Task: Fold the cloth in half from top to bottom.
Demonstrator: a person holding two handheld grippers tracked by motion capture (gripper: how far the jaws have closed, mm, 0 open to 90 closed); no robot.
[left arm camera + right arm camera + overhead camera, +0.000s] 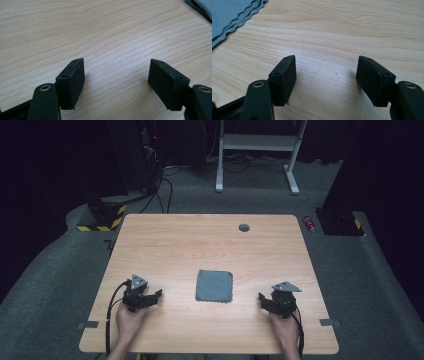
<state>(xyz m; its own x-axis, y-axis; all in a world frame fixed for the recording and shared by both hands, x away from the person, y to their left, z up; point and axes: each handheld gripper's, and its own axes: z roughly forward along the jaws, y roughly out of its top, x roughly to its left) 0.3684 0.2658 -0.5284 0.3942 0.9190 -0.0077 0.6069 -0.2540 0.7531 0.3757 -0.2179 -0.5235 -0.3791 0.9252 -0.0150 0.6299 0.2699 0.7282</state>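
A folded grey cloth (214,286) lies flat in the middle of the wooden table (200,245). My left gripper (147,293) rests low over the table to the left of the cloth, held in a hand, jaws open. My right gripper (272,298) sits to the right of the cloth, also open. In the left gripper view the jaws (116,67) stand wide apart over bare wood, and a corner of the cloth (202,6) shows at the top right. Bare wood also lies between the spread jaws (325,62) of the right gripper view, with the cloth's scalloped edge (229,15) at the top left.
A small round grey cap (244,227) sits in the table near its far edge. Beyond the table are a white desk frame (257,150), cables, a yellow-black striped base (102,217) and a small red object (310,223) on the grey floor.
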